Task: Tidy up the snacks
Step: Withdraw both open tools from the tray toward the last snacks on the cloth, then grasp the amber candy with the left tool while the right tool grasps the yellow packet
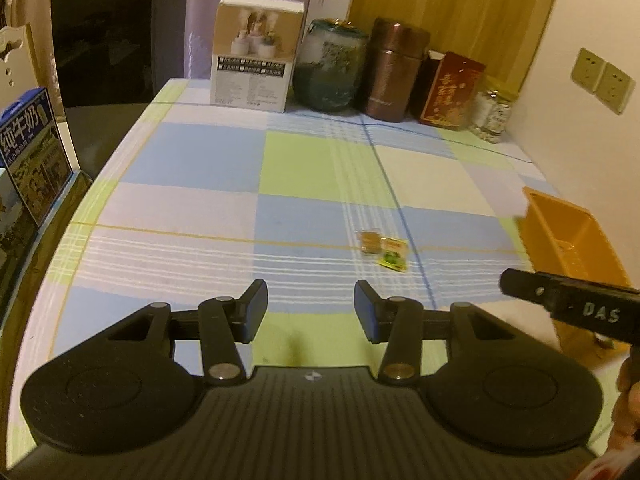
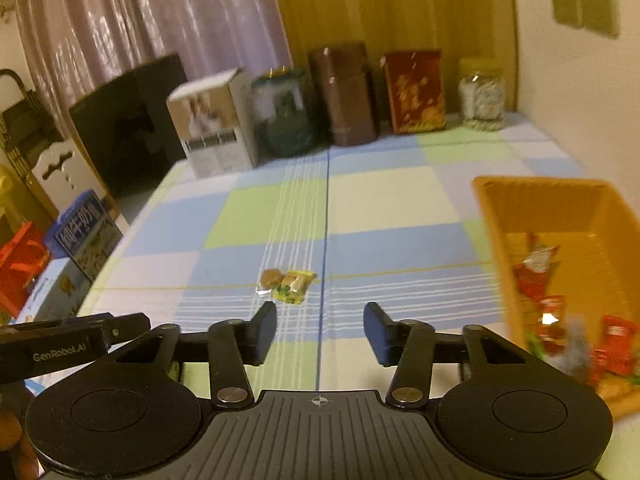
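Two small snack packets lie side by side on the checked tablecloth: a brown one [image 1: 369,241] [image 2: 269,279] and a yellow-green one [image 1: 393,255] [image 2: 293,286]. My left gripper [image 1: 311,308] is open and empty, just short of them and to their left. My right gripper [image 2: 320,336] is open and empty, just short of them and to their right. An orange basket [image 1: 552,228] [image 2: 496,216] stands at the right and holds several red snack packets [image 2: 536,268]. Part of the right gripper's body [image 1: 568,304] shows in the left wrist view.
Along the table's back edge stand a white box [image 1: 256,52] [image 2: 216,120], a green jar [image 1: 330,68] [image 2: 282,116], a brown canister [image 1: 394,68] [image 2: 344,96], a red box [image 1: 452,88] [image 2: 416,92] and a clear jar [image 1: 490,114] [image 2: 482,94]. Milk cartons [image 1: 30,152] [image 2: 86,236] stand off the left edge.
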`<action>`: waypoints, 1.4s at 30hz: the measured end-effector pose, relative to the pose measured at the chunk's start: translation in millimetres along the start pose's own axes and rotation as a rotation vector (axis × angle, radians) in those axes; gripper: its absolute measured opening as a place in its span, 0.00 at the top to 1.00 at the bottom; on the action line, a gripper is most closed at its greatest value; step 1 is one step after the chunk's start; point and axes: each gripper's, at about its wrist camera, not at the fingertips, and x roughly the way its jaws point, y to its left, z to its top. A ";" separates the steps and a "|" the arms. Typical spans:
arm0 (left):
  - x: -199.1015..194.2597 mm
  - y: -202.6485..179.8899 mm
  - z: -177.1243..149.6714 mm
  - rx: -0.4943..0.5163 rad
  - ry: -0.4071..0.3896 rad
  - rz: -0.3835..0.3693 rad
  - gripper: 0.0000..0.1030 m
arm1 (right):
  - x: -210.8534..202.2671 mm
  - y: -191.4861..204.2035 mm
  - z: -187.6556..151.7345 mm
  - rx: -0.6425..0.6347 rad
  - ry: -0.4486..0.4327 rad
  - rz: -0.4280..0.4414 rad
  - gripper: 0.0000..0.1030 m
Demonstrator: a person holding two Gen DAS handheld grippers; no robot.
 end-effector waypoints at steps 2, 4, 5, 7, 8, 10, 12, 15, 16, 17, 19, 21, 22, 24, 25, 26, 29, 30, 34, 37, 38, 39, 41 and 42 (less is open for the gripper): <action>13.2 4.4 3.1 0.001 0.002 -0.001 0.58 | 18.9 0.6 0.7 -0.006 0.013 0.004 0.57; 25.7 7.6 6.2 0.002 0.005 0.000 0.58 | 36.2 3.1 0.9 -0.016 0.022 0.007 0.58; 31.7 8.9 8.0 0.002 0.009 0.001 0.58 | 46.0 3.7 1.0 -0.021 0.027 0.008 0.58; 43.6 10.1 11.9 -0.002 0.019 -0.003 0.58 | 61.5 5.9 2.2 -0.025 0.036 0.011 0.58; 48.3 10.2 14.2 -0.003 0.020 -0.006 0.58 | 69.2 6.7 2.7 -0.026 0.041 0.013 0.58; 56.0 8.0 19.4 0.005 0.019 -0.009 0.58 | 81.5 11.4 4.3 -0.040 0.045 0.018 0.59; 61.1 5.6 23.8 0.012 0.017 -0.014 0.58 | 93.0 14.7 7.2 -0.056 0.046 0.023 0.59; 68.5 6.2 27.5 0.007 0.020 -0.016 0.58 | 110.9 14.4 11.8 -0.049 0.058 0.026 0.66; 70.2 7.2 28.1 0.004 0.022 -0.012 0.58 | 115.6 14.4 13.3 -0.045 0.063 0.026 0.67; 71.9 8.3 28.7 0.002 0.024 -0.010 0.58 | 121.3 14.0 13.6 -0.044 0.069 0.023 0.67; 75.2 10.9 29.3 -0.008 0.032 -0.010 0.57 | 129.3 13.9 14.8 -0.036 0.079 0.024 0.67; 77.0 13.6 28.8 -0.023 0.040 -0.015 0.57 | 135.5 13.7 15.4 -0.027 0.086 0.026 0.67; 77.4 14.3 28.5 -0.027 0.043 -0.017 0.57 | 138.3 14.3 15.8 -0.029 0.088 0.026 0.67; 77.2 13.7 28.0 -0.023 0.044 -0.015 0.57 | 142.8 16.7 16.2 -0.042 0.091 0.022 0.67; 76.9 13.1 27.8 -0.019 0.044 -0.014 0.56 | 144.2 18.6 16.1 -0.053 0.092 0.017 0.67; 77.0 12.6 27.6 -0.016 0.043 -0.014 0.56 | 145.1 19.9 15.8 -0.064 0.091 0.012 0.68; 78.0 12.0 26.8 -0.013 0.046 -0.017 0.56 | 144.1 21.6 15.1 -0.080 0.087 0.004 0.76; 78.8 11.3 26.8 -0.010 0.047 -0.017 0.56 | 142.9 21.2 15.4 -0.081 0.084 -0.001 0.77; 81.2 7.5 26.6 0.006 0.045 -0.038 0.56 | 132.9 13.0 18.6 -0.055 0.074 -0.001 0.78; 85.8 0.0 26.7 0.020 0.041 -0.060 0.56 | 119.7 2.4 23.8 -0.027 0.054 -0.022 0.78; 88.6 -3.4 26.7 0.025 0.043 -0.070 0.56 | 115.1 -2.0 25.7 -0.020 0.047 -0.031 0.78; 92.0 -7.4 26.8 0.030 0.048 -0.083 0.56 | 111.1 -6.4 27.6 -0.015 0.042 -0.040 0.78; 96.8 -16.1 26.8 0.043 0.047 -0.100 0.56 | 102.7 -16.2 29.7 0.000 0.031 -0.061 0.78; 99.3 -20.9 26.5 0.051 0.046 -0.106 0.56 | 98.6 -21.7 30.3 0.011 0.028 -0.069 0.78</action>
